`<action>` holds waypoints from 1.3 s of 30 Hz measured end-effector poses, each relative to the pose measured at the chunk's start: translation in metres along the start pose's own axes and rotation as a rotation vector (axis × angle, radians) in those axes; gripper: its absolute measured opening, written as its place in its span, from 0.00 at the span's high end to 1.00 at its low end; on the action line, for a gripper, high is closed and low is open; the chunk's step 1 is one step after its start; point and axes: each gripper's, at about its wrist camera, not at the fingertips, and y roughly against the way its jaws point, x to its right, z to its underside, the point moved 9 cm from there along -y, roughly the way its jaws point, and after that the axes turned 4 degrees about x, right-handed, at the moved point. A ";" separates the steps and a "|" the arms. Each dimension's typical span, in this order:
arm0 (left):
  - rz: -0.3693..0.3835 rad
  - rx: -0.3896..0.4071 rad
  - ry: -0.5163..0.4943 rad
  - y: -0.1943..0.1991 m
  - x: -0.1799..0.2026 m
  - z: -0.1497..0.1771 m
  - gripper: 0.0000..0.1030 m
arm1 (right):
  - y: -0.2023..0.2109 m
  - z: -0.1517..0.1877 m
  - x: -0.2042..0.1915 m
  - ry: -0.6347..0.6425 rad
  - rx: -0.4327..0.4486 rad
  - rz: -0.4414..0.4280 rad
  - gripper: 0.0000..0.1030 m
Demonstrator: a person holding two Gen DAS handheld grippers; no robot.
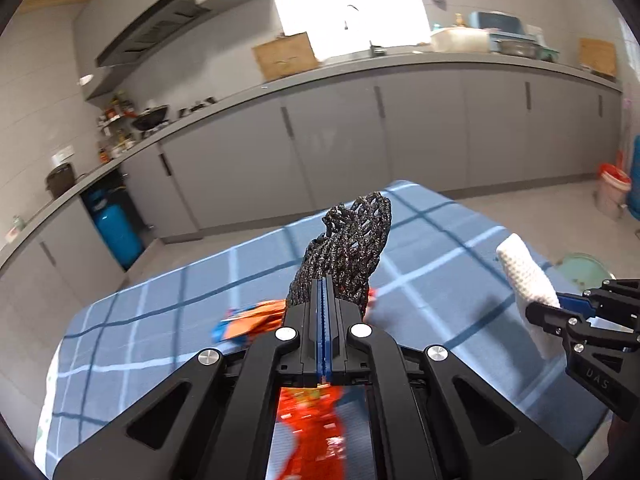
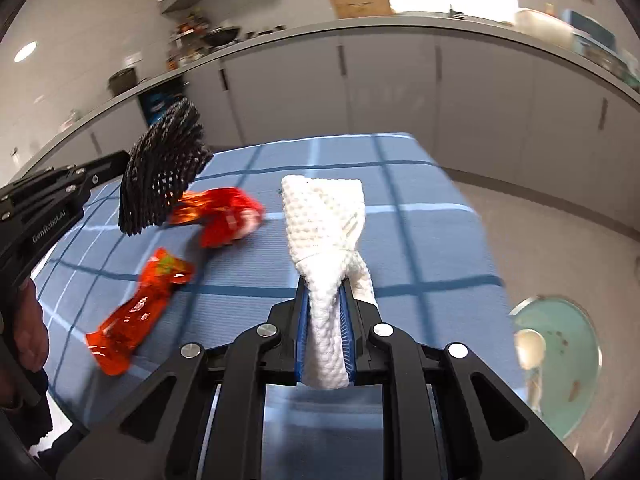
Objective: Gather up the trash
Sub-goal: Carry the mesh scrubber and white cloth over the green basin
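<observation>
Left gripper [image 1: 324, 304] pinches black foam net [image 1: 348, 248]; right gripper [image 2: 326, 312] pinches white net [image 2: 324, 216]. Both look light, soft, squashy; pinch low.

I read "GenRoboAI" printed in white along the black arm of my left gripper [image 2: 100, 174]. On my right gripper [image 1: 560, 308], only "DAS" is legible.
</observation>
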 end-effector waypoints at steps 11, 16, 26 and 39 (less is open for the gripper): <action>0.135 -0.010 -0.098 -0.014 0.090 -0.017 0.98 | 0.017 0.009 0.079 -0.102 0.028 0.093 0.84; 0.179 -0.015 -0.123 -0.016 0.120 -0.023 0.98 | 0.024 0.016 0.106 -0.134 0.030 0.128 0.84; 0.331 0.017 -0.212 -0.009 0.210 -0.030 0.98 | 0.046 0.043 0.187 -0.209 0.018 0.261 0.84; 0.509 -0.007 -0.291 -0.009 0.311 -0.013 0.98 | 0.047 0.084 0.261 -0.306 -0.039 0.367 0.84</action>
